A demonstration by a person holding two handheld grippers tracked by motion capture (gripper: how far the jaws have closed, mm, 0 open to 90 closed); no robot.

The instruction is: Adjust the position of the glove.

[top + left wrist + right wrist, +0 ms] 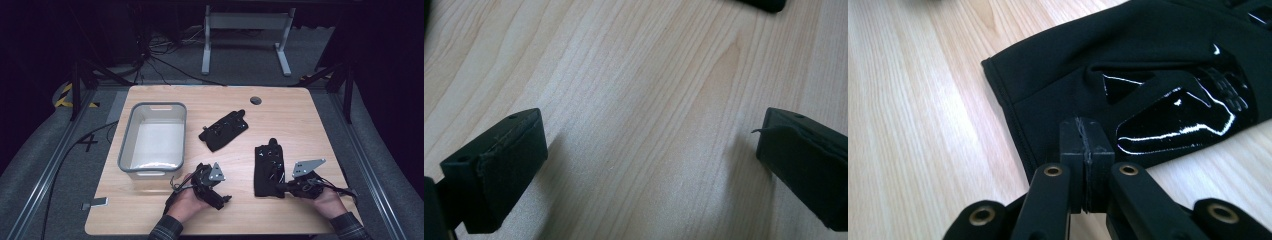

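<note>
Right gripper view: your right gripper (1087,150) at the glove (1148,75).
Jaws clenched together, gripping nothing; cuff edge just beyond them. Left gripper (651,150) released.

A wooden table (300,107) bore a grey bin (128,145) left, one glove (225,130) far, another glove (267,170) near right.

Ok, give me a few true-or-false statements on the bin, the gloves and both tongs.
1. The grey bin is empty. True.
2. Both gloves lie inside the bin. False: the far glove and the near glove lie on the table, outside it.
3. The left tongs are open over bare wood. True.
4. The right tongs are wide open. False: they are shut, at the near glove's cuff.
</note>
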